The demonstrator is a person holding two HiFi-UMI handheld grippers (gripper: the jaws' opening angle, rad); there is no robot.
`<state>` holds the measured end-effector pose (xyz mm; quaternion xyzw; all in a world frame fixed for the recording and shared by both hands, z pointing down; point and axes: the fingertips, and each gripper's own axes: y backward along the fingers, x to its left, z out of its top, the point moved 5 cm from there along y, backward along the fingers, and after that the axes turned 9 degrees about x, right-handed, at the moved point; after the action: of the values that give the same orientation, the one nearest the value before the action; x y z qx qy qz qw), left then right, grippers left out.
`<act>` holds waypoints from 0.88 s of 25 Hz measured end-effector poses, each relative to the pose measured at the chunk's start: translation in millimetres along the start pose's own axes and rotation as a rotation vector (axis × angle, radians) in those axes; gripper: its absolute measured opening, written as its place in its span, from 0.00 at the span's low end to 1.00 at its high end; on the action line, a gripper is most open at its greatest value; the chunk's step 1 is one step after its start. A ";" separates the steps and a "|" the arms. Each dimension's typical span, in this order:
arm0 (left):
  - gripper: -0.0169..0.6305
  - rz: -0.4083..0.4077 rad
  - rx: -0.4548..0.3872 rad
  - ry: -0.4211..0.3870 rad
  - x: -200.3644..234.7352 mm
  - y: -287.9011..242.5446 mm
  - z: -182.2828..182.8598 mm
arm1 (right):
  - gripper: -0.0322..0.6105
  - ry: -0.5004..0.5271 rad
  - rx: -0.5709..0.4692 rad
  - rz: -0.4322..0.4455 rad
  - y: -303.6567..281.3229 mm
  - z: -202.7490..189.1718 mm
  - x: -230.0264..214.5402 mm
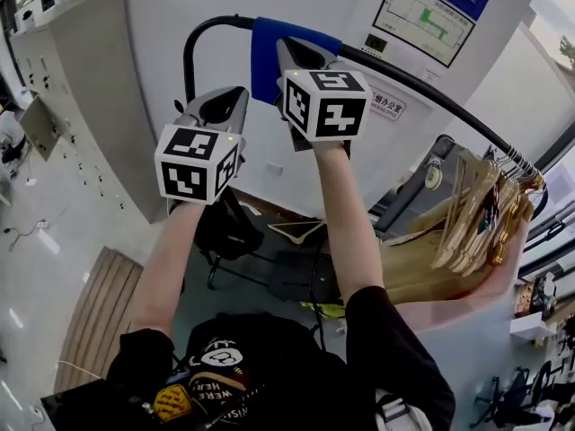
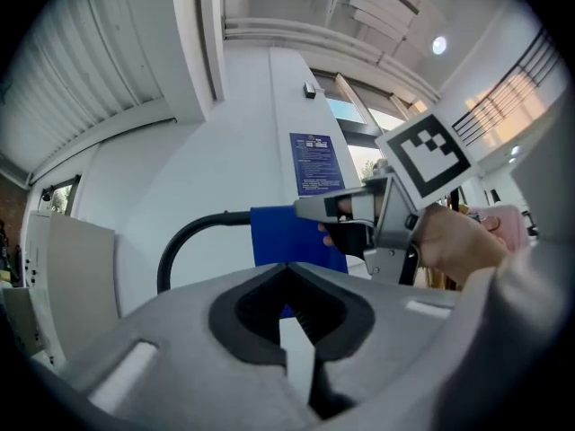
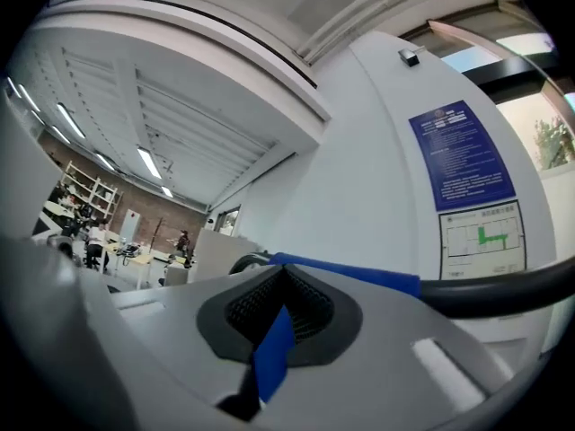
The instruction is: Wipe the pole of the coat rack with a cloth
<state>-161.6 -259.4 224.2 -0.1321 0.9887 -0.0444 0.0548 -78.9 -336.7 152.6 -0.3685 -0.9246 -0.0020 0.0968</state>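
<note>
The coat rack's black pole [image 1: 422, 86] bends up at the left and runs down to the right. A blue cloth [image 1: 268, 50] hangs over it near the bend. My right gripper [image 1: 286, 48] is at the pole, shut on the blue cloth, and a strip of cloth [image 3: 272, 353] shows between its jaws in the right gripper view, with the pole [image 3: 503, 294] just beyond. My left gripper [image 1: 235, 95] is lower left of it, under the bend, shut and empty. The left gripper view shows the cloth [image 2: 283, 236], the pole [image 2: 184, 236] and the right gripper [image 2: 301, 210] ahead of the left gripper [image 2: 288, 269].
Several wooden hangers [image 1: 476, 214] crowd the pole's right end. A white wall with a blue notice [image 2: 313, 162] and a plan sheet [image 1: 422, 14] stands behind the rack. A grey partition [image 1: 81, 88] is at left. Wooden boards [image 1: 99, 312] and black gear [image 1: 225, 232] lie on the floor.
</note>
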 end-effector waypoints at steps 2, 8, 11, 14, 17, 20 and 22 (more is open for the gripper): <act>0.03 -0.009 -0.012 -0.019 6.3 -2.8 9.8 | 0.05 -0.019 0.016 -0.056 -6.1 1.8 -12.1; 0.03 -0.042 -0.035 -0.017 20.2 3.1 12.9 | 0.05 0.000 0.038 -0.096 -31.9 -1.2 -4.3; 0.03 -0.051 -0.032 -0.010 25.5 5.6 7.7 | 0.05 0.023 0.040 -0.084 -50.4 5.3 10.9; 0.03 -0.049 -0.031 -0.004 30.9 7.6 4.0 | 0.05 0.038 0.036 -0.085 -62.9 8.3 22.3; 0.03 -0.045 -0.023 0.004 35.7 8.4 -1.1 | 0.05 0.012 0.031 -0.087 -65.7 6.5 24.7; 0.03 -0.045 -0.017 0.015 40.4 4.9 -5.4 | 0.05 -0.008 0.040 -0.084 -67.2 5.7 24.7; 0.03 -0.048 -0.014 0.018 41.1 1.6 -7.1 | 0.05 -0.025 0.047 -0.063 -68.1 5.7 24.6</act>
<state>-202.3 -268.3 227.1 -0.1559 0.9860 -0.0401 0.0441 -143.7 -369.1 156.0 -0.3367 -0.9367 0.0214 0.0938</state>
